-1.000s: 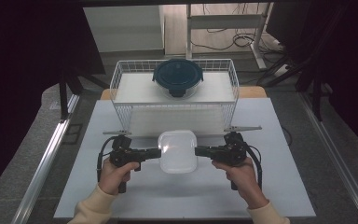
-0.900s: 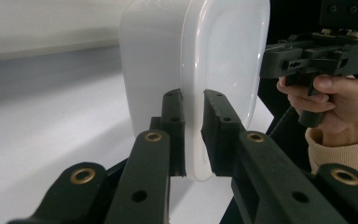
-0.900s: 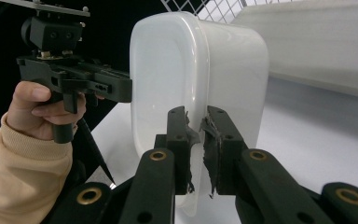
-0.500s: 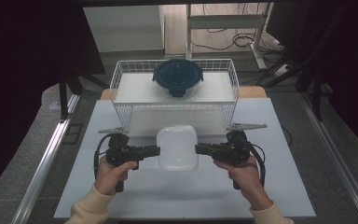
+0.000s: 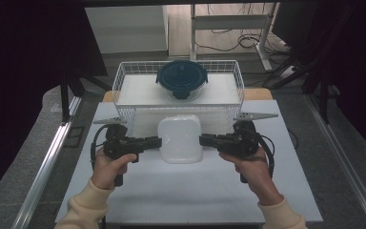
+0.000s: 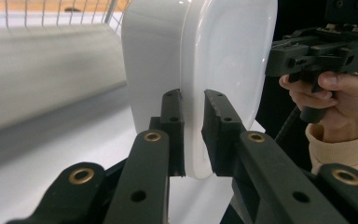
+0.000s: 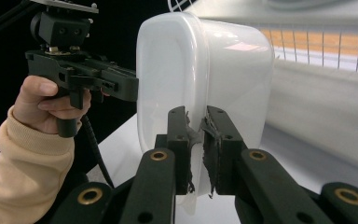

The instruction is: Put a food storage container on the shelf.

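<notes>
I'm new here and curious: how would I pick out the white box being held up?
On the white table, just in front of the wire basket, two hand-held grippers pinch a white lidded plastic box by its rim from either side. The basket's container is round and dark-lidded.

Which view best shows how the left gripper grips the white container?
The left gripper view: the left gripper pinches the white container by its rim. The high view shows the container from above; the right gripper view shows its far side.
</notes>
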{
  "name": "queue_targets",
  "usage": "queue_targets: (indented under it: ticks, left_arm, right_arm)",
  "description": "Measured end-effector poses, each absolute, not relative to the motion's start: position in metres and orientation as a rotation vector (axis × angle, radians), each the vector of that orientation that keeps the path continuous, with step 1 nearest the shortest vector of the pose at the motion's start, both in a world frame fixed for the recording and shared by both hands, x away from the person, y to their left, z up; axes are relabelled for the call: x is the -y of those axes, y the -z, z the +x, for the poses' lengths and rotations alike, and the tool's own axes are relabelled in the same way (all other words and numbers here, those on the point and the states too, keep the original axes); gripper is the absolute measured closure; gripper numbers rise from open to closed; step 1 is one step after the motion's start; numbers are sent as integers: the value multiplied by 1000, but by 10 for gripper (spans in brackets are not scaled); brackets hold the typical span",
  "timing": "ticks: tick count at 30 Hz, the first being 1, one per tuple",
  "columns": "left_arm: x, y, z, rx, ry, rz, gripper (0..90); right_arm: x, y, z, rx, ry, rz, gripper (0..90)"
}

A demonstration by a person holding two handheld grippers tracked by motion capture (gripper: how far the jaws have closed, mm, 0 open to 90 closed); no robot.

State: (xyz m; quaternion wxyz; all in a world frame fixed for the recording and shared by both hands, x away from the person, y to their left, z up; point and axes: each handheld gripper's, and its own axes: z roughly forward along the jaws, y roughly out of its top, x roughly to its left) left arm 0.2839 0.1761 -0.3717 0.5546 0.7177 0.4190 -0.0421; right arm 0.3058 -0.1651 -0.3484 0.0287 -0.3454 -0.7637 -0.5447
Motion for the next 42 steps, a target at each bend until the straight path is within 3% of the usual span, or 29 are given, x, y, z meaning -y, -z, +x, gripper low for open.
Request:
queue_targets:
  ticks: [25,31,42]
  left_arm:
    - [-179,296,318,-958,16,1687,791]
    - [-179,271,334,-954,18,1686,790]
    - [-180,240,360,-975,15,1690,790]
  right_arm:
    - [160,278,338,2374,1759,-1038,807]
    - [160,247,354,2386,1774,-1034,807]
    - [159,223,380,2346,1772,-1044,809]
